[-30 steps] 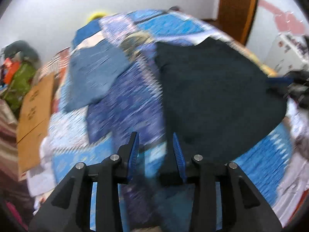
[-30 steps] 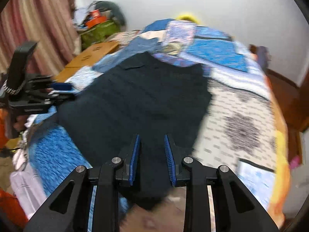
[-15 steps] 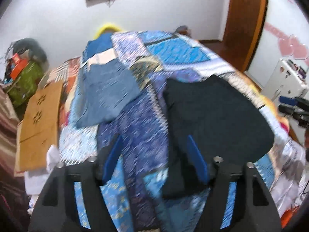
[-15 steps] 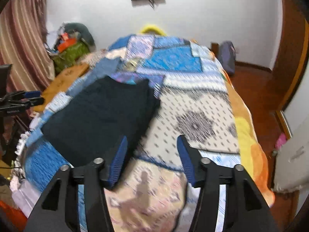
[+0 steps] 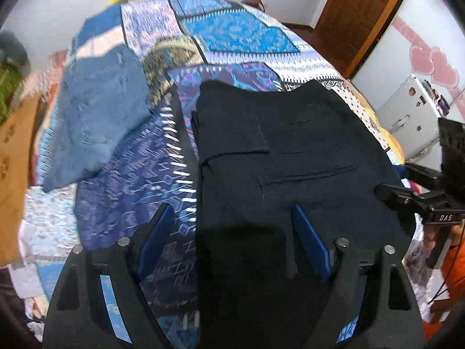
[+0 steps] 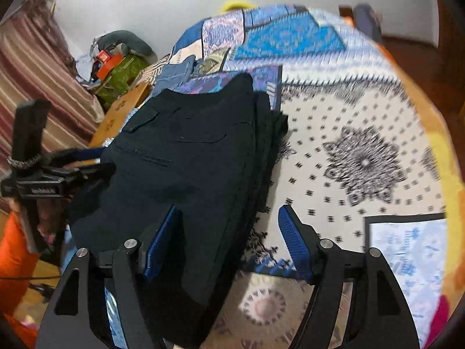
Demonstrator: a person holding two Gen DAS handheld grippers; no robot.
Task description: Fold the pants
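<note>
Black pants [image 5: 290, 145] lie folded into a thick stack on the patchwork bedspread [image 5: 241, 32], back pocket facing up. My left gripper [image 5: 234, 212] hovers over the stack's near left edge. Its jaws are opening wide and the blue pads press on nothing. In the right wrist view the pants [image 6: 189, 145] sit left of centre. My right gripper [image 6: 229, 209] straddles their near right edge, jaws opening, with cloth below the pads but not pinched. Each gripper shows in the other's view, the right gripper [image 5: 421, 203] and the left gripper [image 6: 58, 174], at opposite sides of the stack.
Blue jeans [image 5: 98, 122] lie on the bed's left side. Flat cardboard [image 5: 11, 174] and a green bag [image 6: 122, 72] sit beside the bed, by a striped curtain [image 6: 29, 72]. A white appliance [image 5: 412, 116] and wooden door [image 5: 363, 8] stand right. An orange sleeve [image 6: 11, 256] shows.
Both grippers' jaws have spread from nearly closed to wide. The black cloth that was at their pads now lies on the bed. Both views have shifted across the pants.
</note>
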